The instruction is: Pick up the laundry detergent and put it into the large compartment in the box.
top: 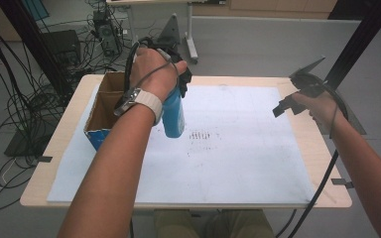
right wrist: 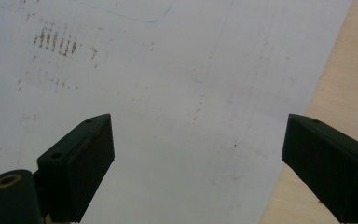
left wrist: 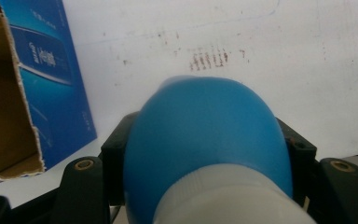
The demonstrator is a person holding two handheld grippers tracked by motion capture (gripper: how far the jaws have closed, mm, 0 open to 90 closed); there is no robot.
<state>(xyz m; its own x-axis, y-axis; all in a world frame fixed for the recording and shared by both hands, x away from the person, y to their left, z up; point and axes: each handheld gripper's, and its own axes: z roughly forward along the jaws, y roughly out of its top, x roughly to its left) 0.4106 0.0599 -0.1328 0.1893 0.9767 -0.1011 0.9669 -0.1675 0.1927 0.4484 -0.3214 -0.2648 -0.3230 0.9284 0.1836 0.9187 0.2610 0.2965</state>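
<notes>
A smooth, faintly glossy blue plastic bottle with a matt white cap, a raw-edged cardboard box printed glossy blue, matt scuffed white paper sheet on pale wood table.

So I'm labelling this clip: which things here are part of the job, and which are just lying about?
In the job:
- blue bottle, held in the left tongs
- open cardboard box beside it

Lying about:
- white mat, bare and smudged
- right tongs, open over the mat
- cables on the floor
</notes>
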